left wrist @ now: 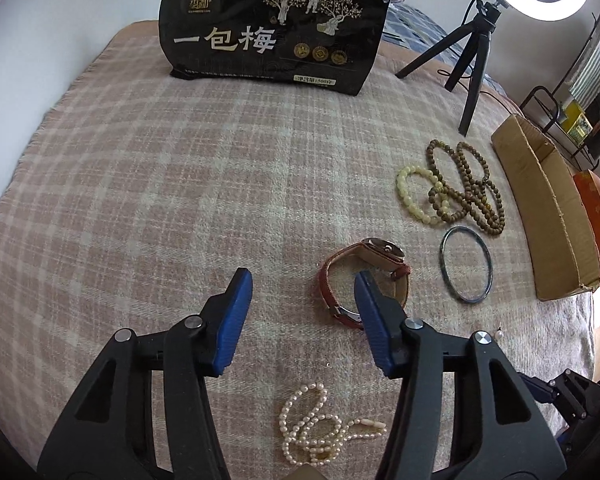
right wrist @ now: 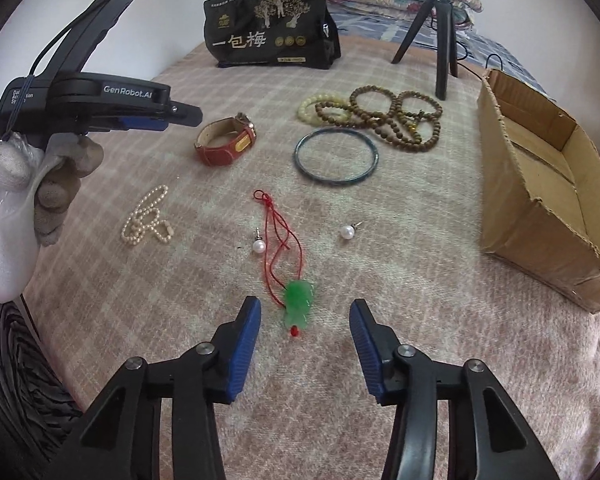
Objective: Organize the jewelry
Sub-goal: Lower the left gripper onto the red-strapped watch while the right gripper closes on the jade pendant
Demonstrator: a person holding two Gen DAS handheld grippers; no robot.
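Note:
Jewelry lies on a pink plaid blanket (right wrist: 380,320). My right gripper (right wrist: 305,322) is open and empty, just in front of a green jade pendant (right wrist: 298,300) on a red cord, with two pearl earrings (right wrist: 258,245) (right wrist: 347,232) beyond. My left gripper (left wrist: 302,300) is open and empty, above a pearl necklace (left wrist: 316,428) and next to a red leather watch (left wrist: 364,280); it also shows in the right wrist view (right wrist: 172,114). A dark bangle (right wrist: 336,156), brown bead strands (right wrist: 396,120) and a pale yellow bead bracelet (right wrist: 320,109) lie further back.
An open cardboard box (right wrist: 540,216) stands at the right. A black snack bag (right wrist: 268,28) stands at the back, a ring light tripod (right wrist: 440,32) beside it. Folded bedding lies behind. A white wall is on the left.

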